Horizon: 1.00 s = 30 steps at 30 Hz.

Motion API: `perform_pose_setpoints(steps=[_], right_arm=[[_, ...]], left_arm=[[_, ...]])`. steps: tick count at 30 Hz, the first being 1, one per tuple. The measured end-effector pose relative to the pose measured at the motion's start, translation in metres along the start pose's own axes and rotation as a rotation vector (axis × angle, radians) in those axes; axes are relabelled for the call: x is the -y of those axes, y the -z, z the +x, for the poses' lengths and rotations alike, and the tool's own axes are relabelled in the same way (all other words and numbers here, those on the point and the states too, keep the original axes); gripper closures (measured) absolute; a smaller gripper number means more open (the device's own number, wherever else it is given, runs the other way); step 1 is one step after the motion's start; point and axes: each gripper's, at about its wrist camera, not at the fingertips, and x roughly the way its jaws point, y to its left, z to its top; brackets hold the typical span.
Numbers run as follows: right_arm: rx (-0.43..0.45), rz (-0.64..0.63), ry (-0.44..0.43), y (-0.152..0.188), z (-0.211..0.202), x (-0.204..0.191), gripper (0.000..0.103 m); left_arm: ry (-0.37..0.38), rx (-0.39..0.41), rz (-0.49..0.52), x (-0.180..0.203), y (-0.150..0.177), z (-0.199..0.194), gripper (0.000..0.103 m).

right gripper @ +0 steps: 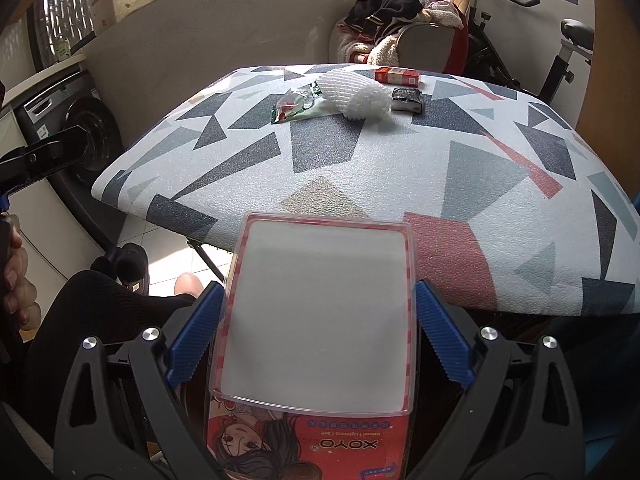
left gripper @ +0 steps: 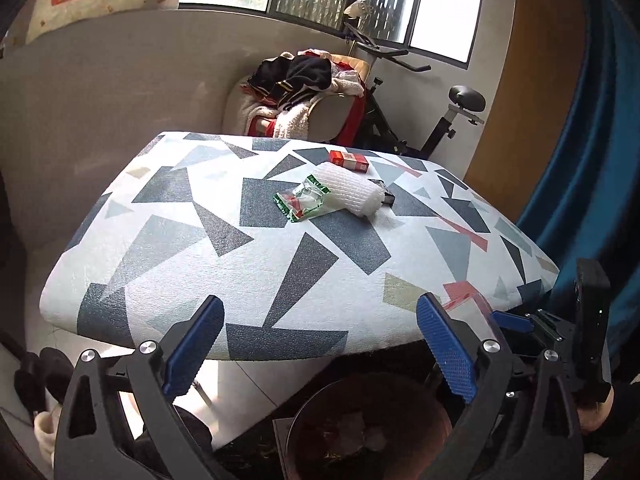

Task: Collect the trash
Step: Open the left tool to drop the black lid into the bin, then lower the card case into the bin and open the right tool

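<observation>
My right gripper (right gripper: 318, 312) is shut on a flat red XOYO packet with a clear window (right gripper: 320, 316), held off the near edge of the patterned table (right gripper: 400, 184). My left gripper (left gripper: 320, 332) is open and empty, low at the table's near edge (left gripper: 200, 240), above a brown bin (left gripper: 368, 428) with scraps in it. On the far part of the table lie a green-and-clear wrapper (left gripper: 303, 202) (right gripper: 298, 103), a white foam net sleeve (left gripper: 349, 189) (right gripper: 356, 94), a red box (left gripper: 349, 160) (right gripper: 397, 76) and a small dark packet (right gripper: 407, 99).
A chair piled with clothes (left gripper: 298, 84) and an exercise bike (left gripper: 432, 120) stand behind the table. A washing machine (right gripper: 76, 136) is at the left. A blue curtain (left gripper: 600, 160) hangs at the right. The person's leg (right gripper: 100, 312) is below the table edge.
</observation>
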Motion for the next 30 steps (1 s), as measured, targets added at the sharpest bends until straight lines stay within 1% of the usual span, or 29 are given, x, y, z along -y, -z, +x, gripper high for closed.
perform_pose_setpoints(steps=[5, 16, 18, 30], right_arm=[[-0.032, 0.006, -0.027, 0.006, 0.007, -0.006, 0.01], [-0.13, 0.034, -0.047, 0.017, 0.025, -0.008, 0.009], [-0.132, 0.043, -0.041, 0.017, 0.026, -0.007, 0.007], [-0.118, 0.07, 0.006, 0.013, 0.025, 0.006, 0.006]], left_arm=[[-0.011, -0.001, -0.006, -0.004, 0.002, 0.0, 0.008], [-0.016, -0.01, -0.007, -0.004, 0.004, 0.002, 0.008], [-0.019, -0.011, -0.007, -0.004, 0.005, 0.002, 0.008], [-0.023, -0.026, -0.006, -0.007, 0.002, 0.009, 0.008]])
